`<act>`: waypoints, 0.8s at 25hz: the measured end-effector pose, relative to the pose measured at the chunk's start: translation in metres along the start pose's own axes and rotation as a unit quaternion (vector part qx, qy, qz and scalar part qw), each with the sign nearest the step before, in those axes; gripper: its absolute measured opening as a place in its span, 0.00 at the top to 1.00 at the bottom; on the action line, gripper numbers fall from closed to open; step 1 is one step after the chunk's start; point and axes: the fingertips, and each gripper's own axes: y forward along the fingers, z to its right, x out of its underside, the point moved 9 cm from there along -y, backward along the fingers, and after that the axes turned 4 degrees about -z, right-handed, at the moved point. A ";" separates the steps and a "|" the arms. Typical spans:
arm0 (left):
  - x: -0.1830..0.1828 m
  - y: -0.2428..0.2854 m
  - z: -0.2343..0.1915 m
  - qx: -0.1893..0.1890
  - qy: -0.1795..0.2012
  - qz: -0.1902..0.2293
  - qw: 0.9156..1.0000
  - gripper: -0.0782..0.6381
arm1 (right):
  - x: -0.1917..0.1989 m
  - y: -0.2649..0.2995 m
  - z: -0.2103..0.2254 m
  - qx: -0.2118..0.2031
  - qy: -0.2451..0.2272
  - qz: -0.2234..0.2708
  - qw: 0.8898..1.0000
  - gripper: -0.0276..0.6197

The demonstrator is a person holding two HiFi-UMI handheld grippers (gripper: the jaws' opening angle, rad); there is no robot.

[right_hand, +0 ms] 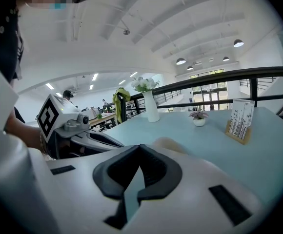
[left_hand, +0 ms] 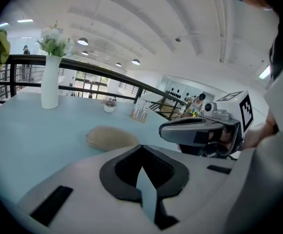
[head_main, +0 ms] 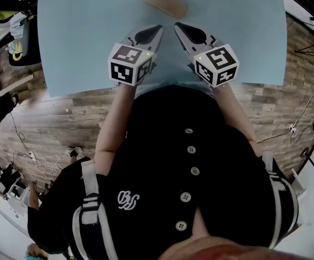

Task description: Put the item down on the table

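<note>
Head view: tan oval item (head_main: 165, 1) lying on blue table (head_main: 76, 42), just ahead of left gripper (head_main: 159, 28) and right gripper (head_main: 177, 25), touching neither.
Left gripper view: jaws clamped together, nothing between; item flat on table past the tips.
Right gripper view: jaws clenched, empty; item's edge showing beyond them.

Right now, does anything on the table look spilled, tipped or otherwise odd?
Nothing stands out. The tan oval item lies flat on the table, the vase stands upright, and the left claw and right claw are shut, empty.
</note>
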 end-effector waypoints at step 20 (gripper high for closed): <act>0.004 -0.001 -0.001 0.004 -0.004 -0.005 1.000 0.88 | 0.005 0.006 -0.004 -0.004 -0.001 -0.020 1.000 0.94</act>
